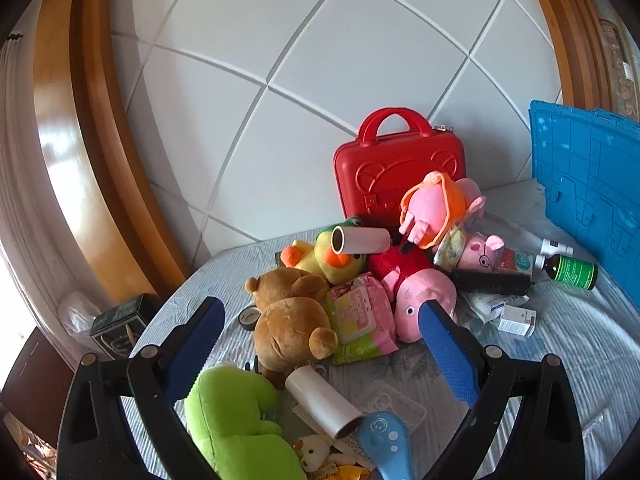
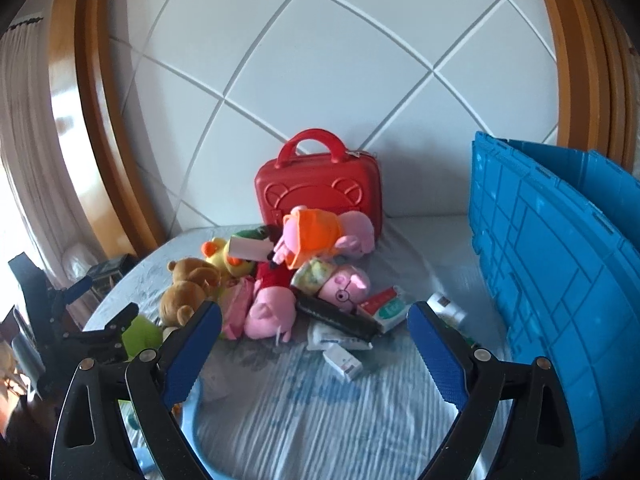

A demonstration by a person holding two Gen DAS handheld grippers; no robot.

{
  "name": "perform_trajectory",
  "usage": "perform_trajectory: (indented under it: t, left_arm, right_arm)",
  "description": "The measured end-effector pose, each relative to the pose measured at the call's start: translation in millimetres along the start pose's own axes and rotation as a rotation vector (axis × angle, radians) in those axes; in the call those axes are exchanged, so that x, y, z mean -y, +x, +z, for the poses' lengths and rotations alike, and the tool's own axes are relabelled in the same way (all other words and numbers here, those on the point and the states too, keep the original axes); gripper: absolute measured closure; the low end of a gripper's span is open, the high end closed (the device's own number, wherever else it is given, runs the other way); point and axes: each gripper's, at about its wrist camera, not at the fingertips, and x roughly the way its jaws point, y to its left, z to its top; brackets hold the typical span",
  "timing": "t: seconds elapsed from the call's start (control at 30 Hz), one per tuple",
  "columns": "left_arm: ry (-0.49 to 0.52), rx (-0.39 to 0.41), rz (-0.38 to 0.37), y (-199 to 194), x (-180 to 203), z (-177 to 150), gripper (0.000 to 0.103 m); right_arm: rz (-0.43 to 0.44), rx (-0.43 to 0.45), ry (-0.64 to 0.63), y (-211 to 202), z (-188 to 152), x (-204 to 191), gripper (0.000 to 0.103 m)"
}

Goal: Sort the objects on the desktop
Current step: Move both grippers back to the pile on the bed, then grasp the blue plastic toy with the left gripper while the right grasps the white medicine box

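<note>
Blue-padded and spread wide, the left gripper (image 1: pixel 320 316) hangs empty above a brown teddy bear (image 1: pixel 292 316) lying on its back on the striped bedcover (image 1: pixel 580 344), touching a pink wipes pack (image 1: pixel 358 320). The bear looks soft and light; its round belly seems the surest hold. Beyond it, a yellow duck plush (image 1: pixel 332 258), pink pig plushes (image 1: pixel 424 296) and a red case (image 1: pixel 400 160) pile against the wall. The right gripper (image 2: pixel 316 320), equally wide and empty, hovers beside a blue crate (image 2: pixel 560 280).
</note>
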Motion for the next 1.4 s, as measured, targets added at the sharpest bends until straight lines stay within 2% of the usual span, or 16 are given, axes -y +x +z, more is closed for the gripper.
perform_trajectory:
  t: [0.13, 0.27, 0.4, 0.57, 0.8, 0.9, 1.1, 1.13, 1.17, 1.27, 1.4]
  left_arm:
    - [-0.013, -0.051, -0.008, 10.2, 3.8, -29.0, 0.004]
    - [-0.031, -0.123, -0.051, 16.8, 17.4, -63.0, 0.004]
    - [-0.004, -0.193, -0.082, 20.5, 38.6, -94.6, 0.004]
    - [-0.065, -0.261, -0.138, 22.3, 53.7, -130.3, 0.004]
    - [-0.115, -0.347, -0.106, 44.9, 55.7, -159.4, 0.004]
    - [-0.122, -0.382, -0.122, 50.0, 55.4, -166.8, 0.01]
    - [-0.135, -0.41, -0.167, 52.4, 57.0, -172.8, 0.01]
    - [-0.134, -0.412, -0.17, 53.2, 57.4, -173.5, 0.01]
    - [-0.131, -0.414, -0.174, 54.0, 58.1, -174.1, 0.01]
    - [-0.101, -0.425, -0.166, 55.0, 63.2, -175.7, 0.01]
    - [-0.097, -0.425, -0.144, 54.7, 66.4, -176.0, 0.01]
  right_arm:
    - [0.031, -0.05, -0.023, 28.4, -3.5, 9.3, 0.008]
    - [0.071, -0.114, -0.045, 59.1, -9.6, 18.6, 0.008]
    - [0.102, -0.187, -0.107, 95.4, -28.1, 23.3, 0.008]
    - [0.142, -0.285, -0.189, 136.4, -56.5, 28.3, 0.008]
    - [0.178, -0.368, -0.292, 181.8, -76.4, 39.6, 0.008]
    - [0.188, -0.417, -0.355, 201.5, -84.9, 41.1, 0.014]
    - [0.196, -0.484, -0.386, 234.6, -91.9, 43.1, 0.026]
    - [0.198, -0.498, -0.394, 240.5, -93.6, 42.6, 0.029]
    - [0.206, -0.517, -0.4, 246.7, -95.4, 42.2, 0.038]
    - [0.216, -0.574, -0.414, 264.5, -102.3, 40.2, 0.053]
    - [0.211, -0.598, -0.432, 273.8, -108.1, 36.0, 0.06]
